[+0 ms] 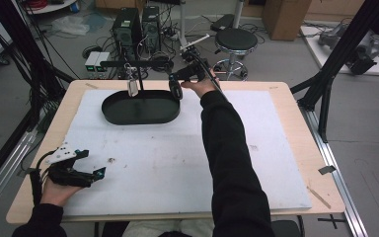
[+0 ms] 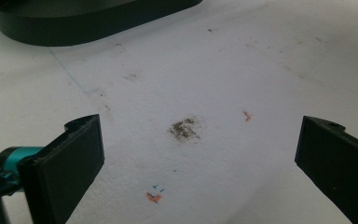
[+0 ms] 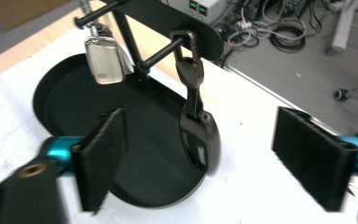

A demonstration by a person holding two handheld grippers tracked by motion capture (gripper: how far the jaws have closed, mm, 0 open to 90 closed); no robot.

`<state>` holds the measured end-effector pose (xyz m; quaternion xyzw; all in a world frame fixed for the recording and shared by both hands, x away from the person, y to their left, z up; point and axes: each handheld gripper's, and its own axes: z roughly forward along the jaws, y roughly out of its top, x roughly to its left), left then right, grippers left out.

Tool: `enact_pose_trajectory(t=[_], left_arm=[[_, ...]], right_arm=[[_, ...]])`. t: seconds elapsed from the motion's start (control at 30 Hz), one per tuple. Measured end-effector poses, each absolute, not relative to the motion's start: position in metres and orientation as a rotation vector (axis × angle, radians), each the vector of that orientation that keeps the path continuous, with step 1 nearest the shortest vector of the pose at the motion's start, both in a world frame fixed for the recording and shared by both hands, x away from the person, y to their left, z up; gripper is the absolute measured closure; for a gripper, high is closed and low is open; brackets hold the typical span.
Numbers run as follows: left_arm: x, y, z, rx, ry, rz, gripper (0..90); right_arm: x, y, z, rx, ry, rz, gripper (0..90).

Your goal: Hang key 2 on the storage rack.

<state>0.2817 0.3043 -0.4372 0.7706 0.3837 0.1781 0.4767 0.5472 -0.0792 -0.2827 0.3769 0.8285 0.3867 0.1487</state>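
Note:
A black oval tray (image 1: 140, 120) sits at the far middle of the white board, with a black stand and crossbar (image 1: 133, 62) rising from it. A silver key fob (image 1: 133, 88) hangs from the bar's left part, and a dark key fob (image 1: 176, 90) hangs by a clip from its right end. My right gripper (image 1: 180, 79) is open at that end. In the right gripper view the dark fob (image 3: 200, 140) hangs between the spread jaws of this gripper (image 3: 203, 121), untouched, with the silver fob (image 3: 105, 60) farther left. My left gripper (image 1: 91, 164) rests open at the front left, holding nothing (image 2: 198, 135).
The white board (image 1: 177, 163) covers most of the wooden table (image 1: 303, 148) and carries a few small stains (image 2: 184, 129). Beyond the far edge stand computer towers (image 1: 138, 27), a round stool (image 1: 235, 40) and cables. Black frame struts (image 1: 325, 79) rise at both sides.

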Motion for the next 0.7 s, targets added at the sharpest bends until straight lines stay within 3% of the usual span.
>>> enact_pose_trajectory(t=[0.03,0.1,0.13,0.7], left_arm=[[0.282,0.304,-0.437,1.886,0.935,0.435,1.7],[0.282,0.303,-0.437,1.886,0.935,0.431,1.7],[0.282,0.303,-0.437,1.886,0.933,0.433,1.7],[0.282,0.301,-0.436,1.887,0.931,0.434,1.7]], right_arm=[[0.546,-0.082,-0.284,1.080,2.381,1.111,9.9],[0.543,-0.088,-0.287,1.066,2.384,1.096,8.0],[0.542,-0.091,-0.290,1.062,2.393,1.092,0.9],[0.515,-0.127,-0.301,1.041,2.372,1.131,0.8]])
